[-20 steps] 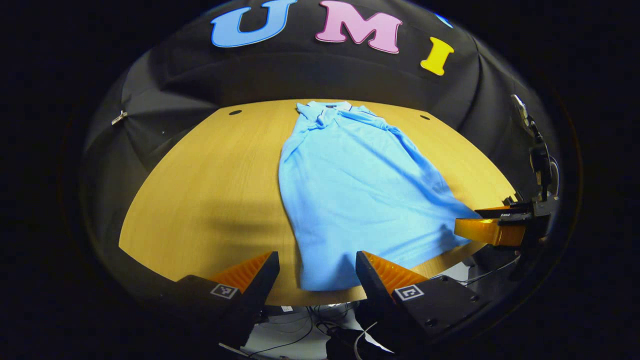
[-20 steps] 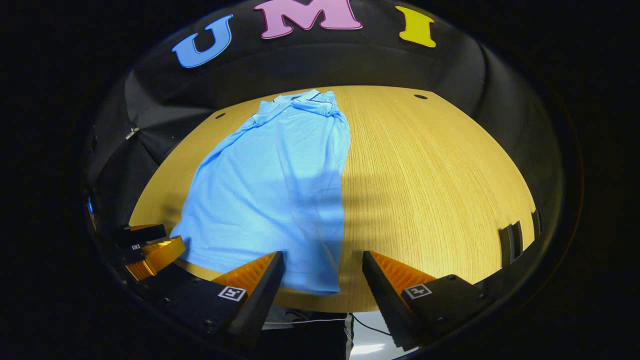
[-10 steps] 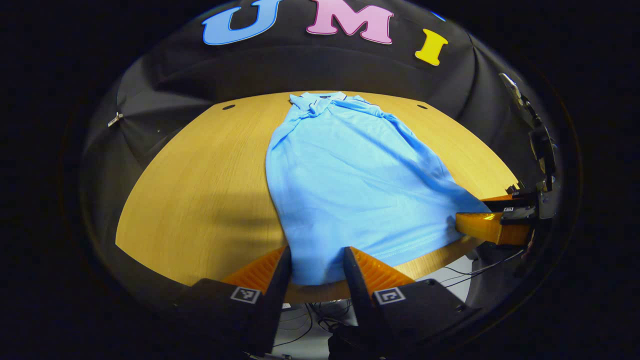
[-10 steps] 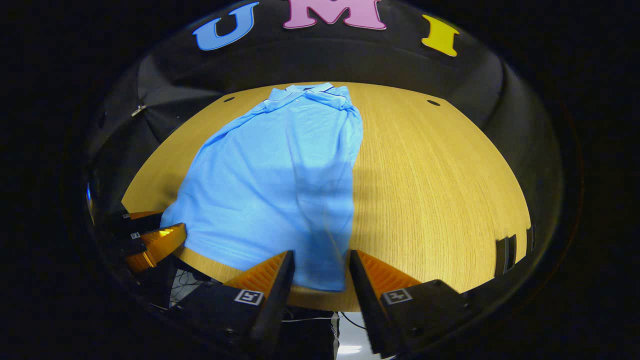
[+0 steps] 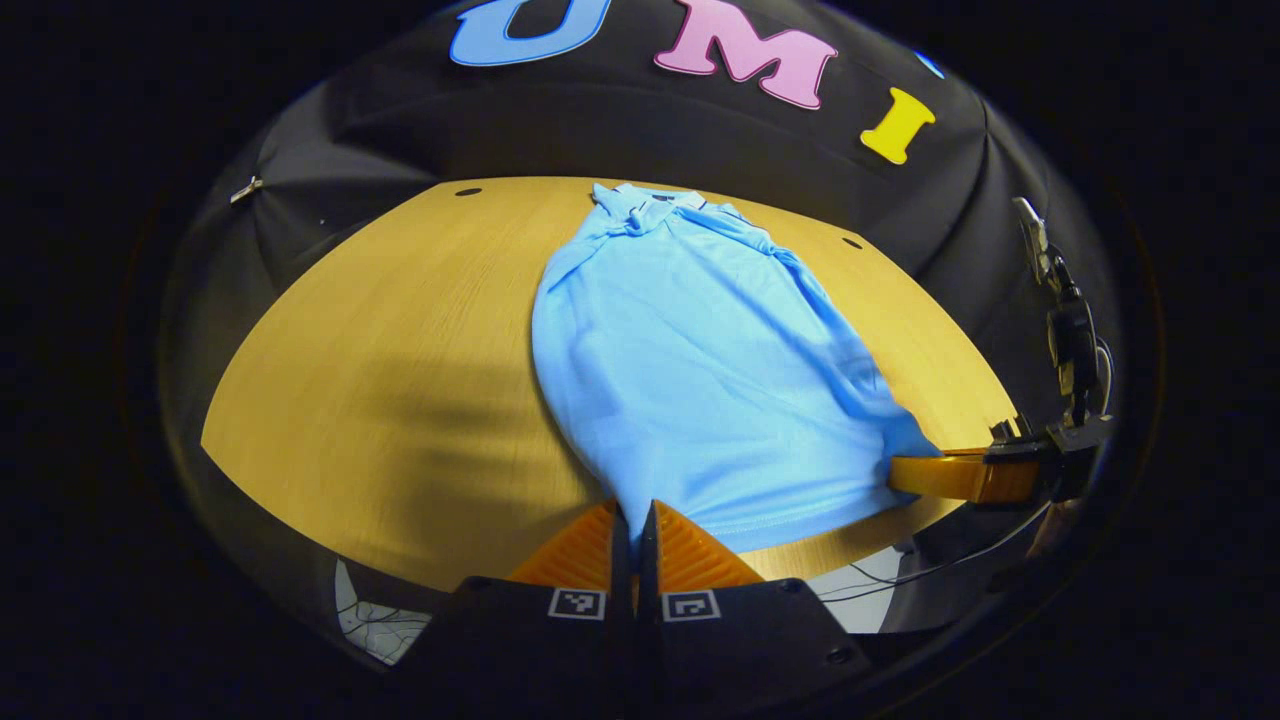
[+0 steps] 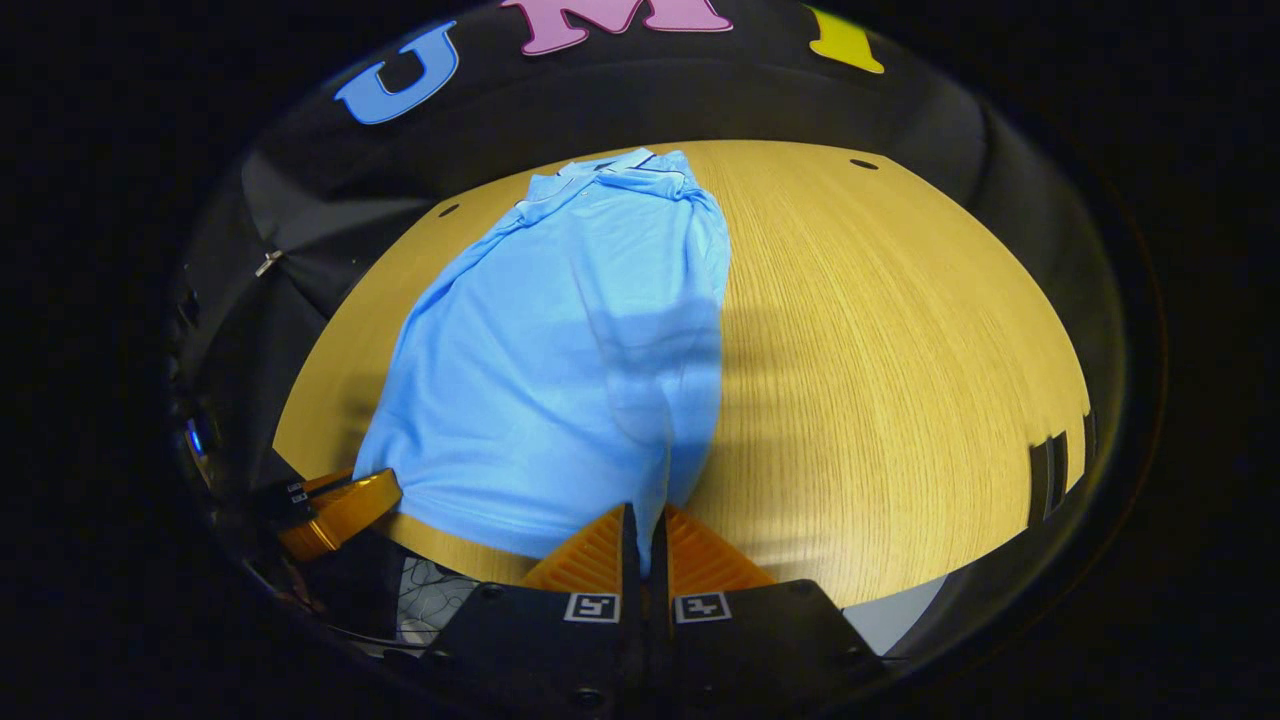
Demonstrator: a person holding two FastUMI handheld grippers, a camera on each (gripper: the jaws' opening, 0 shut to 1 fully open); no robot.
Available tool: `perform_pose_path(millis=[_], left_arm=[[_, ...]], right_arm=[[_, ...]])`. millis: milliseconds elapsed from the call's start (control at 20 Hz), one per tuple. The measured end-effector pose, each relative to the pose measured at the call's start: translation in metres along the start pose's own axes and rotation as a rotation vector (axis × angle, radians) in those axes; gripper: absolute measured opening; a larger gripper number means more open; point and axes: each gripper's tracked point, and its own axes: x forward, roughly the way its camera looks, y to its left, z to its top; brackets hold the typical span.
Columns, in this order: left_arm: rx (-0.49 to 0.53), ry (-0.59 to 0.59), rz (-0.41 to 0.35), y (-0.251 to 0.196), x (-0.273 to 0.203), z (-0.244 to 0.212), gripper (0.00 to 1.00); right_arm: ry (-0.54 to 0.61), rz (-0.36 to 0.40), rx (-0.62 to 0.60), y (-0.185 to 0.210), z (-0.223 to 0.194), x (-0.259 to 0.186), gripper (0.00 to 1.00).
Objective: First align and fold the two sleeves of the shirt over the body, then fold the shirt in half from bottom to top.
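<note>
Your left hand-held gripper [image 5: 633,520] has its two fingers pressed together on the near hem corner of the light blue short-sleeved polo shirt [image 5: 690,370], with the cloth pinched between them at the near edge of the round light wooden table [image 5: 400,350]. Your right hand-held gripper [image 6: 645,525] is likewise clamped on the other near hem corner of the shirt [image 6: 560,350], a thin strip of blue fabric showing between its fingers. The shirt lies lengthwise on the table [image 6: 880,330], collar at the far side near the black cloth wall and hem at the near edge, and both sleeves are already folded in over the body, so it reads as a narrow strip. The hem between your two grips runs along the table's near rim. In the left gripper view your right hand-held gripper [image 5: 950,475] shows at the right, at the shirt's corner; in the right gripper view your left hand-held gripper [image 6: 340,510] shows at the lower left, at the opposite corner.
</note>
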Motion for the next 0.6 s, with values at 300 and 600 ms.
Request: perform_pose_path(millis=[300,600], left_arm=[[0.063,0.050,0.009,-0.005,0.001,0.008,0.06],[0.076,-0.005,0.003,-0.011,-0.012,0.049,0.06]], right_arm=[[0.009,0.021,-0.032,0.004,0.016,0.003,0.05],[-0.056,0.051,-0.041,0.008,0.065,-0.007,0.05]])
